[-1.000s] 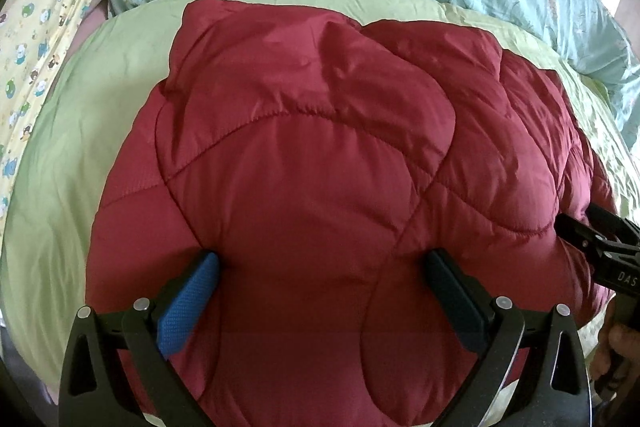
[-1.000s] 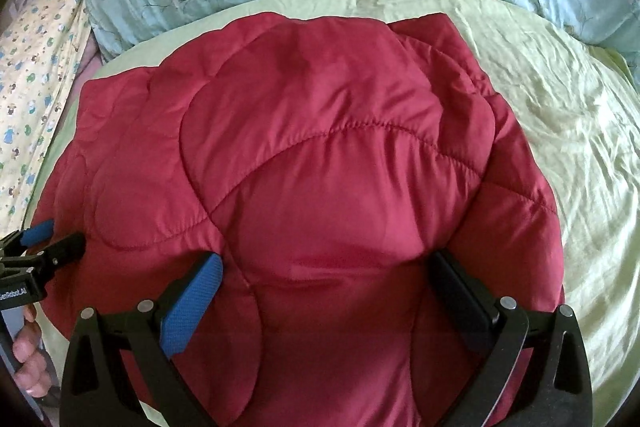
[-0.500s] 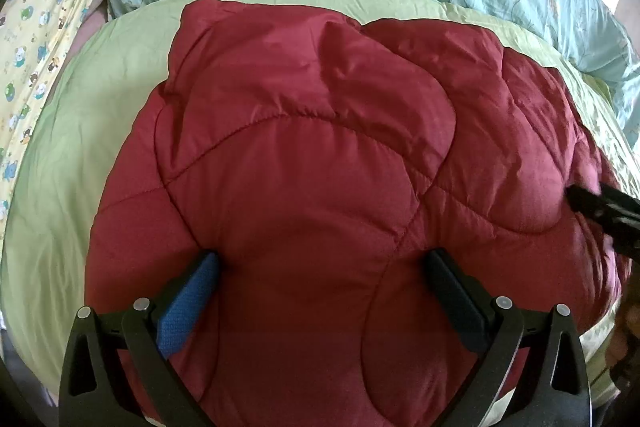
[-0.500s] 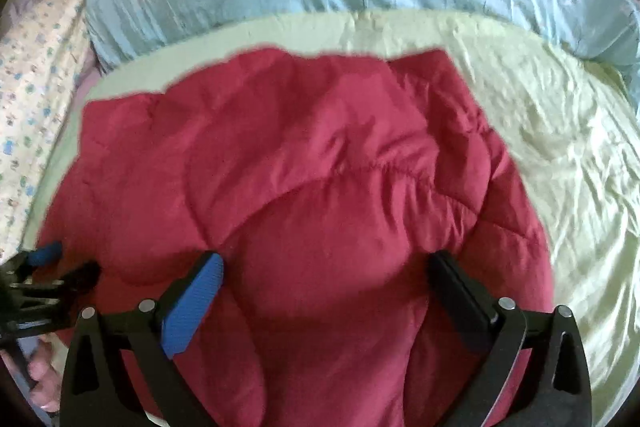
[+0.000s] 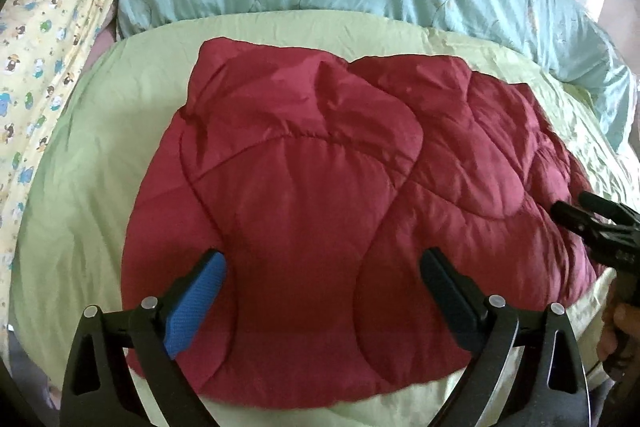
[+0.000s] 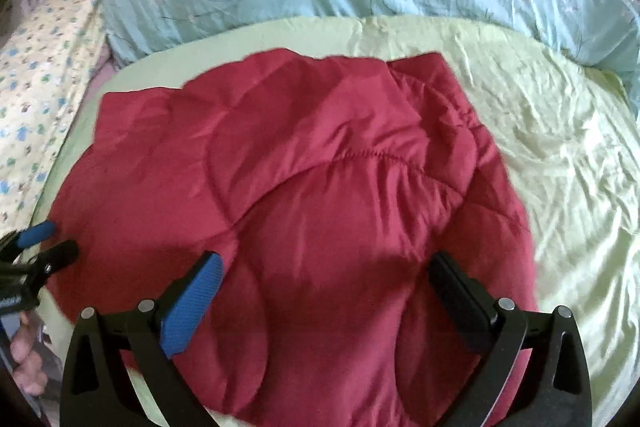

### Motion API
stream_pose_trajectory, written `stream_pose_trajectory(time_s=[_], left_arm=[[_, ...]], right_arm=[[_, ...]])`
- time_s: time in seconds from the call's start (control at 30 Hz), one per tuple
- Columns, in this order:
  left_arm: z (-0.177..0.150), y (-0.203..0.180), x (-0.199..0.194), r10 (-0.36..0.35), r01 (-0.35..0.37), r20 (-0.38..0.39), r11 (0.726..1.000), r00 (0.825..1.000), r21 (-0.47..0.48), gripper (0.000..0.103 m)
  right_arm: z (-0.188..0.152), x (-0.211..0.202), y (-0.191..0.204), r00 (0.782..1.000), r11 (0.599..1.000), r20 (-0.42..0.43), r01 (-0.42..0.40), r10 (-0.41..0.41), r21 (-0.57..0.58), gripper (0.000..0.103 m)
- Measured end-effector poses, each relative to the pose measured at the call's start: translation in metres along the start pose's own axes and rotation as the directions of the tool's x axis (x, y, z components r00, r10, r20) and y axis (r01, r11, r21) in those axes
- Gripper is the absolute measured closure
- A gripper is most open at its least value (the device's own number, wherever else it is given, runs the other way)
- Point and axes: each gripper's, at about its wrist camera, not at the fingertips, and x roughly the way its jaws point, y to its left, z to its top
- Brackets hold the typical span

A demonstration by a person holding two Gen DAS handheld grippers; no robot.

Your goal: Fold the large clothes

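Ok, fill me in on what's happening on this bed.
A person holds two handheld grippers over a dark red quilted jacket that lies bunched in a rough fold on the pale green sheet. The left gripper and right gripper both have their jaws wide open above the near edge, gripping nothing.

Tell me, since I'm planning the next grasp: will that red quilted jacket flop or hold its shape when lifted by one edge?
The red quilted jacket will probably droop rather than stay flat: its surface already puckers and rolls over the green sheet. The puffy stitched panels suggest it is light for its bulk. The sheen hints it may slip from open fingers.
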Motion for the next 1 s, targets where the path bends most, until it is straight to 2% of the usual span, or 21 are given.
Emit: stream_pose_trajectory(time_s=[0.27,0.5,0.7,0.83,1.0], left_arm=[[-0.025,0.004,-0.02,-0.028,0.028,-0.021,1.0,0.999,-0.007,0.005],[-0.06,-0.003,-0.046,0.057,-0.057,-0.02,0.998,0.998,0.035,0.003],[-0.087,-0.008,-0.057,0.079,-0.076,-0.06,0.996,0.995,0.044,0.003],[-0.097,-0.012,-0.08,0.113,-0.111,-0.04,0.992,0.993,0.06,0.003],[-0.098,-0.018,-0.109,0.11,-0.11,-0.002,0.994,0.994,0.023,0.001]], right_arm=[[-0.041,-0.038,0.006,0.999,0.998,-0.005,-0.054,0.054,-0.012,0.001],[-0.074,-0.062,0.018,0.996,0.996,-0.004,-0.085,0.085,-0.041,0.0],[-0.094,-0.07,0.026,0.996,0.995,-0.029,-0.087,0.086,-0.054,0.0],[-0.1,-0.09,0.031,0.996,0.994,-0.021,-0.091,0.09,-0.065,0.0],[-0.099,-0.115,0.039,0.996,0.993,0.018,-0.081,0.082,-0.086,0.0]])
